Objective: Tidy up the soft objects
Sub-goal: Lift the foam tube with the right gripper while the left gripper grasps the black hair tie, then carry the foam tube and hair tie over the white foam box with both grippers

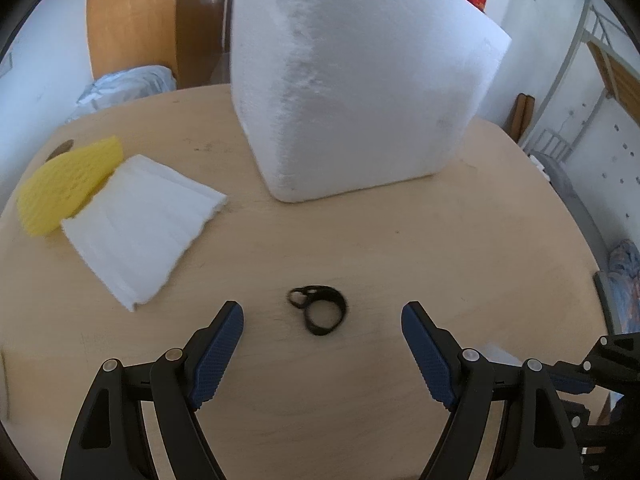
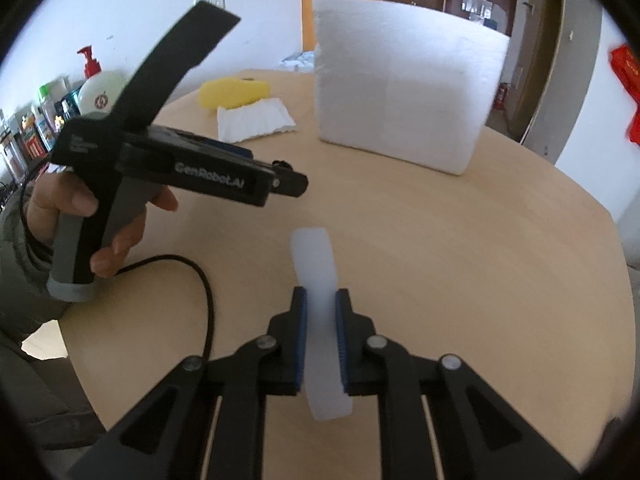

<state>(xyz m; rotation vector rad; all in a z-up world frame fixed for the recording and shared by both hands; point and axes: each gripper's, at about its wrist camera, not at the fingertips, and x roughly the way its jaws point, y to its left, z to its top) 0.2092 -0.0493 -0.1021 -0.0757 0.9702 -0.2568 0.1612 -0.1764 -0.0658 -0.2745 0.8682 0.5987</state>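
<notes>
My right gripper (image 2: 321,300) is shut on a thin white foam strip (image 2: 314,260), which stands up between the blue pads and sticks out past them at both ends. My left gripper (image 1: 322,314) is open above the round wooden table (image 1: 440,260), and a small black ring (image 1: 320,310) lies on the wood between its fingertips. A big white foam block (image 1: 352,80) stands at the back of the table. Left of it lie a yellow sponge (image 1: 68,184) and a folded white cloth (image 1: 140,224), the cloth overlapping the sponge.
In the right wrist view a person's hand (image 2: 80,208) holds the left gripper's handle at the table's left, with a black cable (image 2: 200,280) trailing over the wood. Bottles (image 2: 96,88) crowd a shelf at far left. A metal bed frame (image 1: 592,80) stands at the right.
</notes>
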